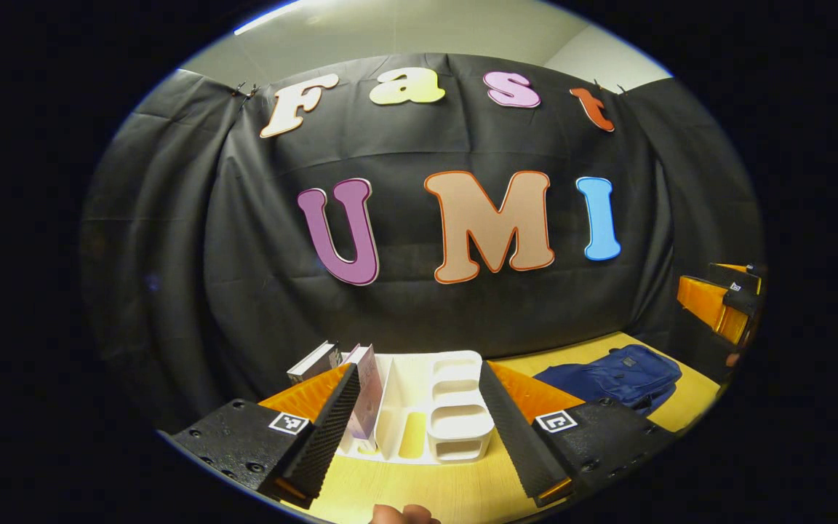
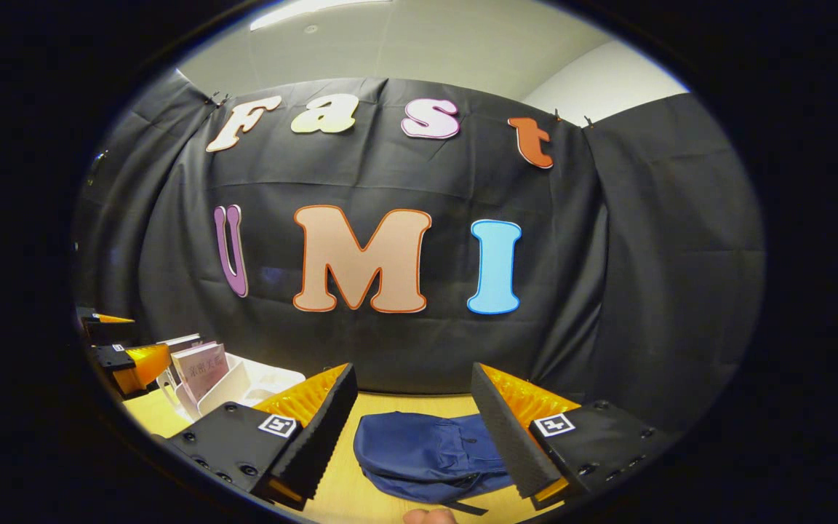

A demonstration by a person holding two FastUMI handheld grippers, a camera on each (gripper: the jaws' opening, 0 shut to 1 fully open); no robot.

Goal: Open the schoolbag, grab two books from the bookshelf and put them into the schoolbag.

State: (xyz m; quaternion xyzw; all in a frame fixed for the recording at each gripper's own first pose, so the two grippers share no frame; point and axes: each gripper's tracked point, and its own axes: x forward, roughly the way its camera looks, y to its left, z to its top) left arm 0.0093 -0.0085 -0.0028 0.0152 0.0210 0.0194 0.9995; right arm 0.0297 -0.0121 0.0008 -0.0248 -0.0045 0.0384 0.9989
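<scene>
None of the 3 steps looks done yet, as far as we can judge. The dark blue fabric schoolbag lies flat on the yellow wooden tabletop, and we see no open mouth on it; its flap and zip line appear closed, though the near edge is partly hidden by the fingers.

Taking the schoolbag as our landmark, the right gripper hangs just in front of and above it, jaws spread wide with the bag showing between them, holding nothing. We read this as lined up for the opening step, not yet touching.

To the left of the schoolbag stands the white plastic desktop bookshelf, with upright slots and small stacked trays. At the shelf's end farthest from the schoolbag, at least 2 thin books with pale covers stand leaning; neither has been taken out.

The left gripper hovers in front of that bookshelf, well apart from the schoolbag, its fingers also released and empty, with the shelf framed between them. In the right gripper view we see this gripper at the far left, beside the books.

So what remains, in our judgement: open the bag, lift 2 books, and put them inside.
</scene>
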